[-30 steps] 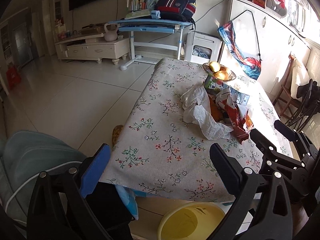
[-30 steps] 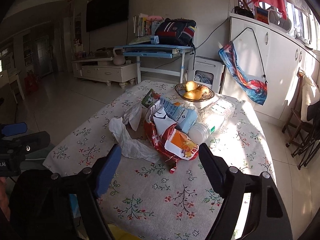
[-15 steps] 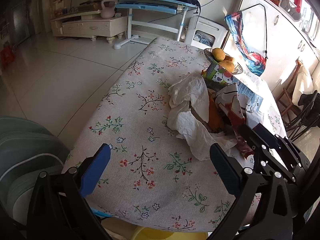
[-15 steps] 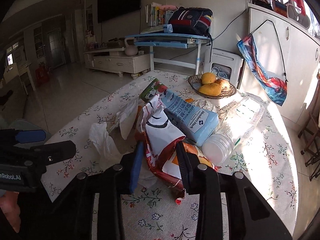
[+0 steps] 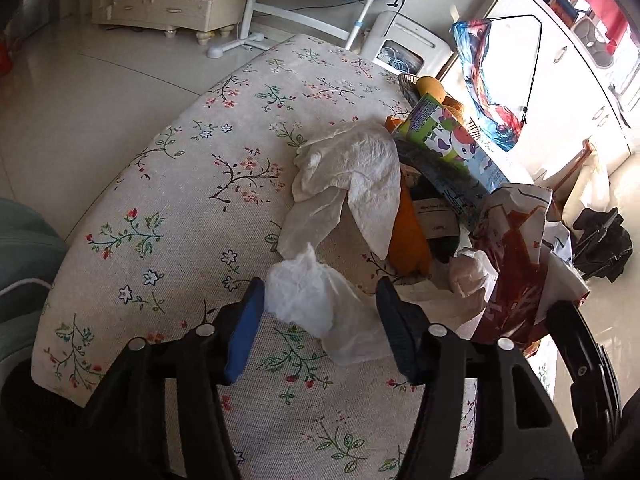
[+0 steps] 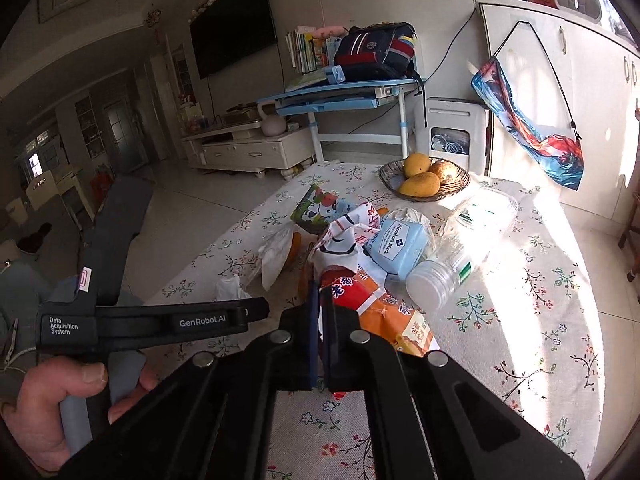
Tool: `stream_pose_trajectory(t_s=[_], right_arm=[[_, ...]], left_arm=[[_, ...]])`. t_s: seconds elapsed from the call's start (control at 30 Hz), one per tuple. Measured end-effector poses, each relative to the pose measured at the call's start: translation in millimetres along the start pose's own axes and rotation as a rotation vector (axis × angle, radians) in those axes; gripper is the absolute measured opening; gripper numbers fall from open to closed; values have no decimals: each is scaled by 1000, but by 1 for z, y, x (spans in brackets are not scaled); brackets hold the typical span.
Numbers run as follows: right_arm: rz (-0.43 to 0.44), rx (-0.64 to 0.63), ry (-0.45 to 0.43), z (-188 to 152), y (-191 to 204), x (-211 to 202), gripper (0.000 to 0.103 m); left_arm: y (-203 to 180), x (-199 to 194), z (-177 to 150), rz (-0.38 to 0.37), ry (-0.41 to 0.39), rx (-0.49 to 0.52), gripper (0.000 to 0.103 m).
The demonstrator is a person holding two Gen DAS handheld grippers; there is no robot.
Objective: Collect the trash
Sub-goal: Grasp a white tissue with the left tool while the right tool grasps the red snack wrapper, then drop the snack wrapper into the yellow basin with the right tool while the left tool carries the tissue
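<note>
The right gripper (image 6: 319, 300) is pinched almost shut on the edge of the red-and-orange snack bag (image 6: 376, 304), beside the fruit basket (image 6: 424, 180)'s near side. The left gripper (image 5: 320, 312) stands wide open, its jaws either side of a crumpled white tissue (image 5: 308, 296) on the floral tablecloth (image 5: 180, 200), left of that snack bag.

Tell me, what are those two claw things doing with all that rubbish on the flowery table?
A person is picking up trash with a claw in each hand. The right claw is shut on the edge of a red and orange snack bag. The left claw is open, with a crumpled white tissue between its fingers but not squeezed yet. A plastic bottle, a blue packet and a carton lie on the tablecloth too.
</note>
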State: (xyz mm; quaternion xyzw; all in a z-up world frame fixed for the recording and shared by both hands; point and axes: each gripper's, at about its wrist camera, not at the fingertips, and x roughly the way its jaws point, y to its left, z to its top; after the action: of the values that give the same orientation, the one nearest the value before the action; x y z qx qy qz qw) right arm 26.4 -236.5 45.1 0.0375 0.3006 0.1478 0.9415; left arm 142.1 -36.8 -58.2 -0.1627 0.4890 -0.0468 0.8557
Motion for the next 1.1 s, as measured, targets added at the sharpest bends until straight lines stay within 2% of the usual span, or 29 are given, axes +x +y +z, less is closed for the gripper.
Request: stream_pose_trajectory(t_s=[0.03, 0.13, 0.23, 0.63, 0.8, 1.1], right_arm=[[7, 13, -3, -2, -1, -4, 2], [19, 44, -10, -7, 1, -14, 2], [35, 73, -21, -11, 3, -24, 2], [149, 131, 11, -46, 42, -70, 2], [257, 204, 106, -68, 54, -71, 2], [300, 81, 345, -103, 82, -50, 2]], left_arm=[[3, 0, 0, -20, 15, -4, 24], [8, -10, -2, -26, -7, 9, 13], [13, -27, -6, -44, -37, 28, 9], [27, -99, -39, -71, -104, 99, 9], [28, -121, -56, -74, -122, 136, 9], [38, -152, -83, -48, -162, 188, 9]])
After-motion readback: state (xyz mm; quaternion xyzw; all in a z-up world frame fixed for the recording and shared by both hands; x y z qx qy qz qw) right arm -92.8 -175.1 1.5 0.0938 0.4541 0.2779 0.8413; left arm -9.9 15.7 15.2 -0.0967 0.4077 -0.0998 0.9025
